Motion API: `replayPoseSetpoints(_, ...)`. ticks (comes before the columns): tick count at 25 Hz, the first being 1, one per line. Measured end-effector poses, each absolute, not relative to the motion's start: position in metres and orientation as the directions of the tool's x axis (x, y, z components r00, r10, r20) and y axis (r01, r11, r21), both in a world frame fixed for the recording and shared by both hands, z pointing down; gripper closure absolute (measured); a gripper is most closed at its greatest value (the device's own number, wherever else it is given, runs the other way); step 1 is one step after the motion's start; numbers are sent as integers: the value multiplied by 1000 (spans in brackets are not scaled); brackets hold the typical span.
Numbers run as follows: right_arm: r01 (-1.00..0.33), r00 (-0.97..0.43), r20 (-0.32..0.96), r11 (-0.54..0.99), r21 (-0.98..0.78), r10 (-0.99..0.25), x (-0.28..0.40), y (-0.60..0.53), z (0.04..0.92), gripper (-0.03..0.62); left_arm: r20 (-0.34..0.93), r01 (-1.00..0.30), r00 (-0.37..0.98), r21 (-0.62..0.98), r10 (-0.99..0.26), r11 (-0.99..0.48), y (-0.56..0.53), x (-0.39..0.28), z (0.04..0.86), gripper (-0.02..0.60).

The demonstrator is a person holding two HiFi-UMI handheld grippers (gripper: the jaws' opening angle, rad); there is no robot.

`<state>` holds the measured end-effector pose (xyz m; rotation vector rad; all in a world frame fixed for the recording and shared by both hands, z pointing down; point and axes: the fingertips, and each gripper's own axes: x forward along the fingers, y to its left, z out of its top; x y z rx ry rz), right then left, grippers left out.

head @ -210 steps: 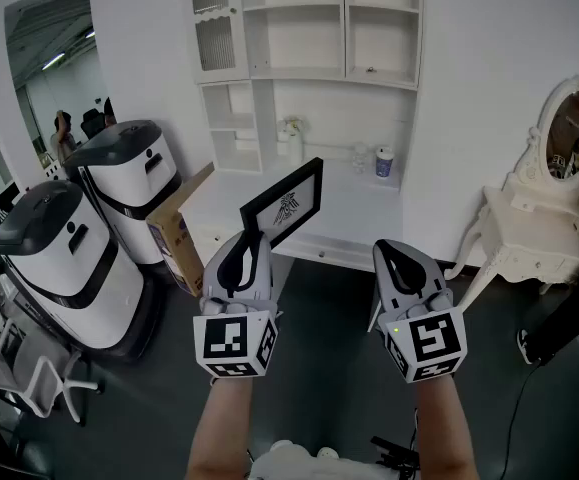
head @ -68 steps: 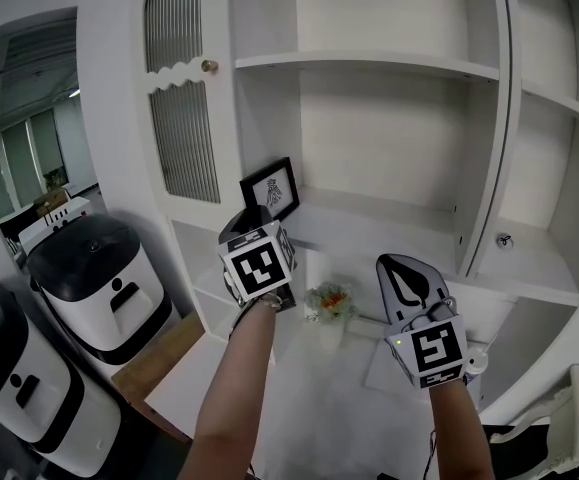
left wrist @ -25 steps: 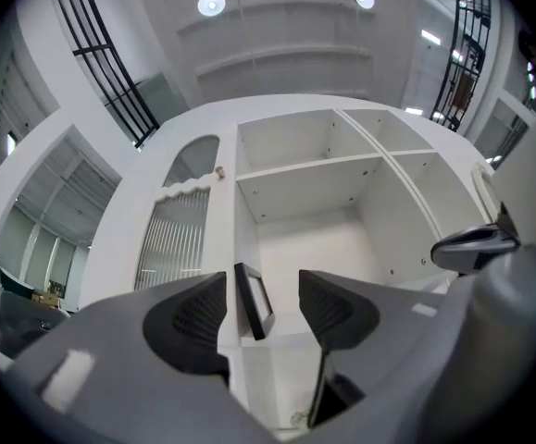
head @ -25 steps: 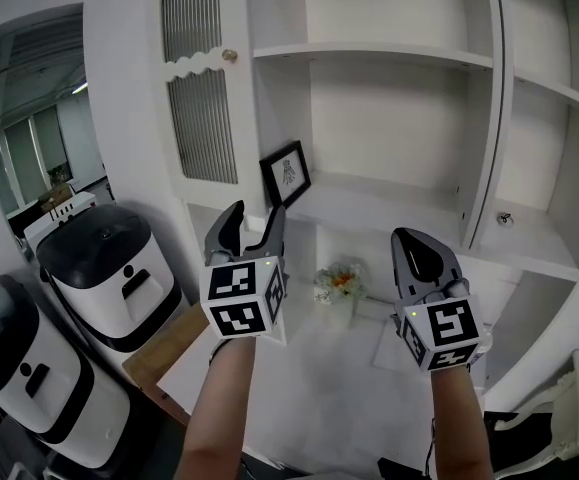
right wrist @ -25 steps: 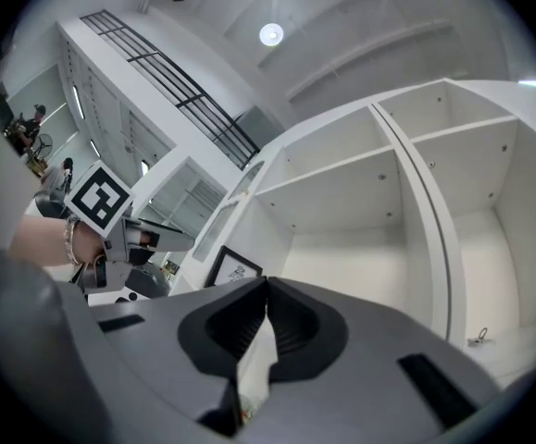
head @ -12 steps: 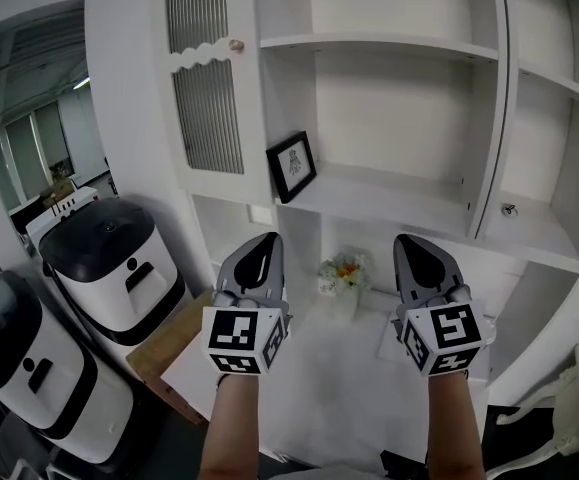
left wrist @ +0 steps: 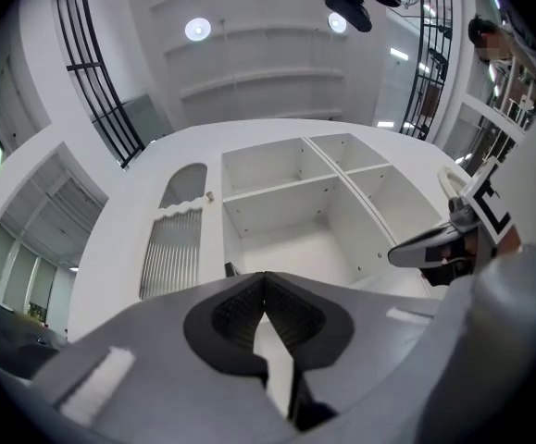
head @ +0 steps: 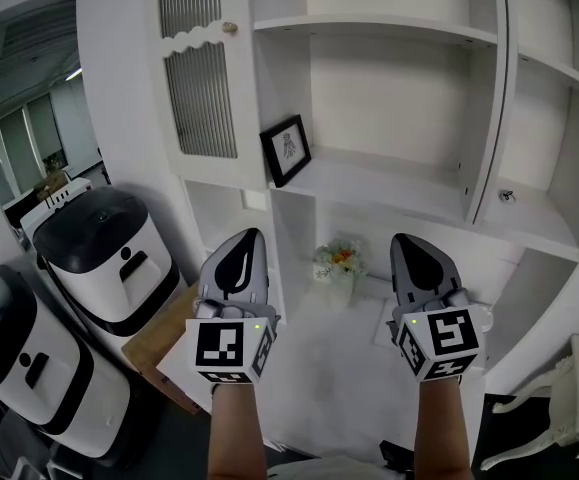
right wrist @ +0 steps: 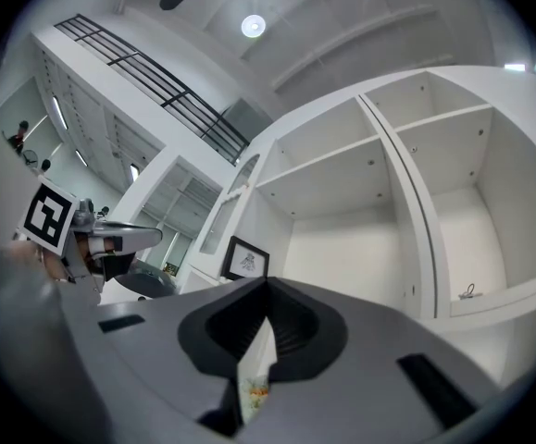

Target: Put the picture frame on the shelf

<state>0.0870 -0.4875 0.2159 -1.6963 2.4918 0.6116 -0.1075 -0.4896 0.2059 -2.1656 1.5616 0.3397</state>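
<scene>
Looking steeply down at a white cabinet. Showing two white-and-black machines (head: 109,263) well left of the shelf (head: 389,190). Holding the left gripper (head: 246,240) below the shelf's left end, fingers pressing together with nothing between them. Showing the picture frame (head: 285,150) standing upright on the shelf's left end, apart from both grippers. Showing a small flower pot (head: 340,264) under the shelf. Holding the right gripper (head: 410,243) below the shelf, fingers likewise pressing together, empty.

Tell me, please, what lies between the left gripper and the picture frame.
In the head view, only the front edge of the shelf: the left gripper, shut, sits below the picture frame with no object between.
</scene>
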Motion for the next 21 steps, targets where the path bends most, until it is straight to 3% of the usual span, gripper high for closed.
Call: replayPoseSetpoints(21,-910,-365,-279,278,308,-888,89,-473,214,586,-422,-925,364,-270,-831,-268,-484,-94,205,571)
